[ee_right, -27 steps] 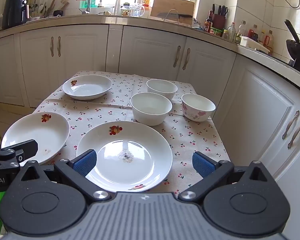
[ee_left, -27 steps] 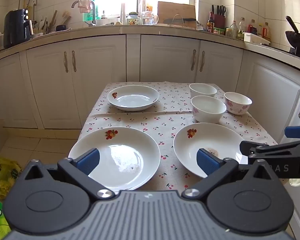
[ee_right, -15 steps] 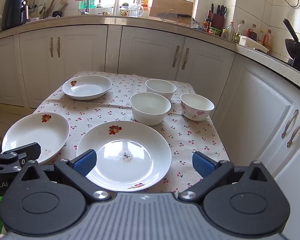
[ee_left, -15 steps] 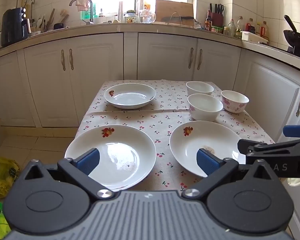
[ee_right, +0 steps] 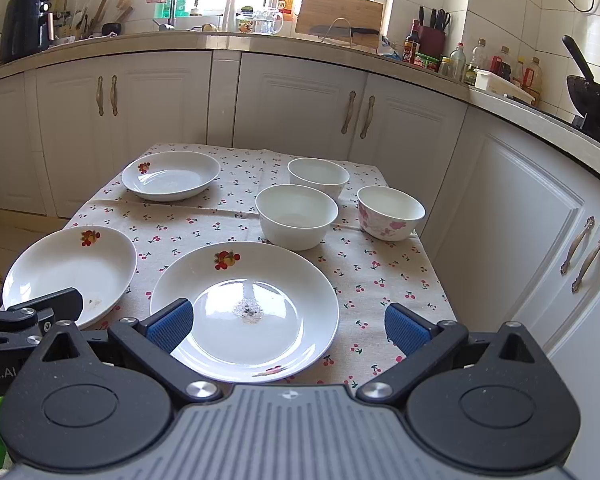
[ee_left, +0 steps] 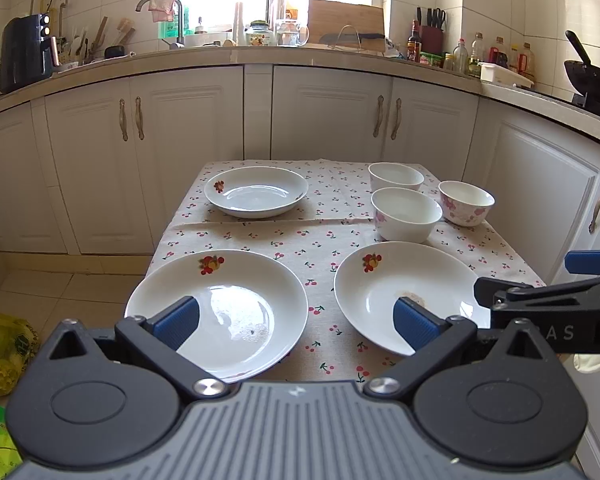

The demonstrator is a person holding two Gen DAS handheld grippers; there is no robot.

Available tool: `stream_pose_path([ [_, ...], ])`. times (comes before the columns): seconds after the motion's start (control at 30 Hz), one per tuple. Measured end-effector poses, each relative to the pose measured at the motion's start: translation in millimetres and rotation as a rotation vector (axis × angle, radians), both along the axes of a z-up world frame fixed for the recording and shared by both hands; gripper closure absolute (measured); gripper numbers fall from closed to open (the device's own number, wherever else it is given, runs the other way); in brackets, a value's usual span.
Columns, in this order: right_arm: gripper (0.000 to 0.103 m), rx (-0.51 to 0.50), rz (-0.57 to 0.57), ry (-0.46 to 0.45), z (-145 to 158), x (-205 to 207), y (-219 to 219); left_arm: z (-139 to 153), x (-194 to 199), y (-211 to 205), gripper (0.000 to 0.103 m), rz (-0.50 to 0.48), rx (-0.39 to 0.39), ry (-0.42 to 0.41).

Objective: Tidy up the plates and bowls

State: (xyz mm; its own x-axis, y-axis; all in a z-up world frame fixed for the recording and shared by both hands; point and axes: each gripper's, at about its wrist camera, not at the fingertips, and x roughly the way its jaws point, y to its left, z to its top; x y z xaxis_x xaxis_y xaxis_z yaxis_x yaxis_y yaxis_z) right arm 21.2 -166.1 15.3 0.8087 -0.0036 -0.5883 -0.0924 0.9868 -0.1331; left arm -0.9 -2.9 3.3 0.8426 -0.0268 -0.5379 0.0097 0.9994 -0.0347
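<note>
Three white plates with fruit prints lie on the cherry-print tablecloth: near left (ee_left: 236, 300), near right (ee_left: 384, 292) and far left (ee_left: 256, 194). Three bowls stand at the far right: two white (ee_left: 406, 214) (ee_left: 396, 176) and one with pink flowers (ee_left: 466, 202). My left gripper (ee_left: 296, 322) is open and empty, hovering over the near edge between the two near plates. My right gripper (ee_right: 286, 326) is open and empty above the near right plate (ee_right: 252, 304). The left plate (ee_right: 72, 270) and the bowls (ee_right: 296, 214) also show in the right wrist view.
The small table (ee_left: 332, 236) stands in a kitchen with white cabinets (ee_left: 328, 120) behind and to the right. A yellow-green bag (ee_left: 0, 344) lies on the floor at left. The counter holds an air fryer (ee_left: 24, 54), bottles and a wok (ee_left: 592, 76).
Both grippers have drifted slightly; the table scene sits a little lower and farther in view. Both stay open. No dish has moved.
</note>
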Motion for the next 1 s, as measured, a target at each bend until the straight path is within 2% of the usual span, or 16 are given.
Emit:
stream_pose_path([
  [1.0, 0.0, 0.0, -0.01, -0.007, 2.7, -2.2, -1.4, -0.6, 0.3, -1.0, 0.001, -0.007, -0.002, -0.002],
])
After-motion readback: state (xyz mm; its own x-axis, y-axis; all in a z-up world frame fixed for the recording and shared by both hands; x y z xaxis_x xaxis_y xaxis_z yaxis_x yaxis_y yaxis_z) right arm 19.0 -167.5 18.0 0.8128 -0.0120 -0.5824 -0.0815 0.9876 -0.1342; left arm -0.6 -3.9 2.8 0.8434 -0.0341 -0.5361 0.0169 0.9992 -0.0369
